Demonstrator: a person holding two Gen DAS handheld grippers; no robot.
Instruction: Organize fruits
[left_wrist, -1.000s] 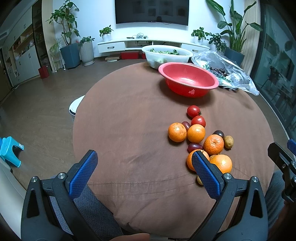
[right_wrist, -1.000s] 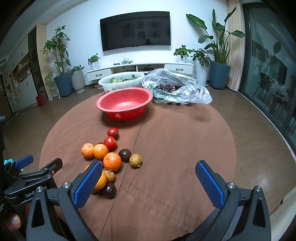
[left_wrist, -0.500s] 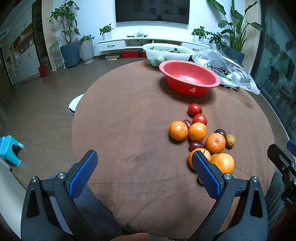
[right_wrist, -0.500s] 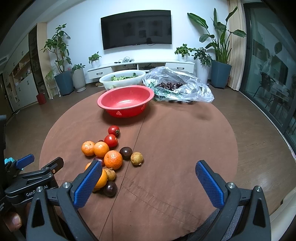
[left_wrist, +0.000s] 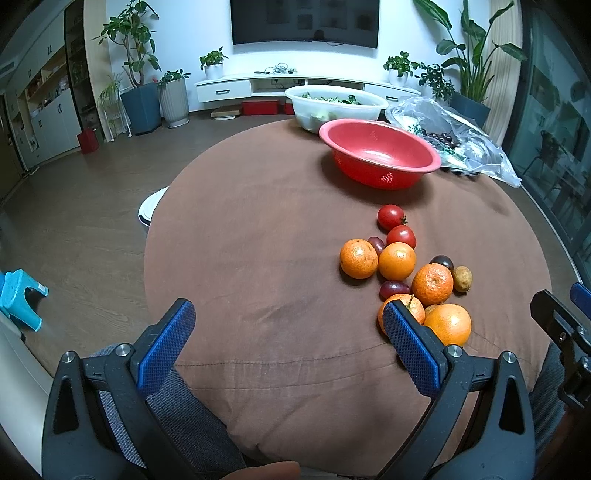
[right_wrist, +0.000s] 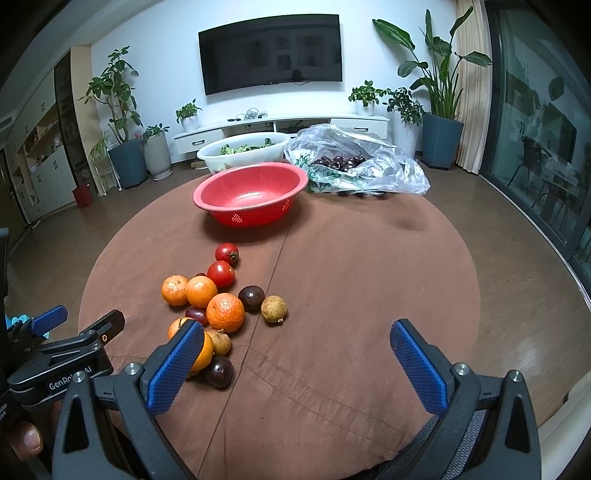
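Observation:
A pile of fruit lies on the brown round table (left_wrist: 258, 236): several oranges (left_wrist: 396, 260) (right_wrist: 225, 312), two red tomatoes (left_wrist: 390, 216) (right_wrist: 221, 274), dark plums (right_wrist: 251, 298) and small brownish fruits (right_wrist: 274, 308). An empty red bowl (left_wrist: 380, 152) (right_wrist: 251, 192) stands behind the pile. My left gripper (left_wrist: 291, 343) is open and empty near the table's front edge, left of the pile. My right gripper (right_wrist: 295, 358) is open and empty, to the right of the pile; its left finger covers part of an orange.
A white bowl of greens (right_wrist: 243, 150) and a clear plastic bag of dark fruit (right_wrist: 354, 166) sit at the table's far side. The other gripper shows at each view's edge (right_wrist: 62, 354). Floor, potted plants and a TV cabinet surround the table.
Both grippers have moved slightly forward toward the fruit; the pile and bowls sit a little lower in both views. Both stay open.

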